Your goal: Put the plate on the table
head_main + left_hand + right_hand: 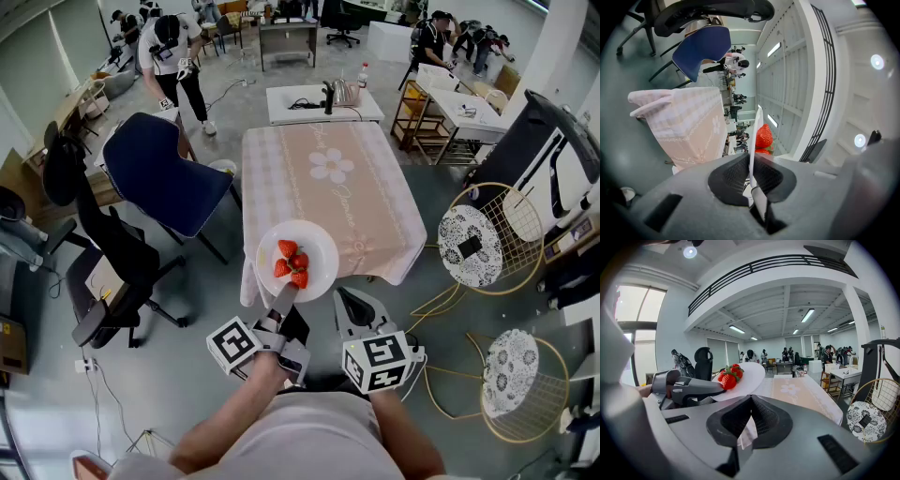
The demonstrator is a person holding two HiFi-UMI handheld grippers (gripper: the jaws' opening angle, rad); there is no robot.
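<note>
A white plate (314,246) with three strawberries (292,262) hangs over the near edge of the table (328,178), which wears a pink checked cloth with a flower print. My left gripper (285,294) is shut on the plate's near rim. The left gripper view has the plate (756,133) edge-on between the pads of the left gripper (752,165), strawberries (763,136) beside it. My right gripper (349,302) sits just right of the plate, shut and holding nothing. In the right gripper view the plate (746,375) is held level above the table (801,394), left of the right gripper (750,400).
A blue chair (167,183) and a black office chair (89,248) stand left of the table. Two round wire stools (478,242) are on the right. A small white table (323,101) with a kettle lies beyond. People stand at the back.
</note>
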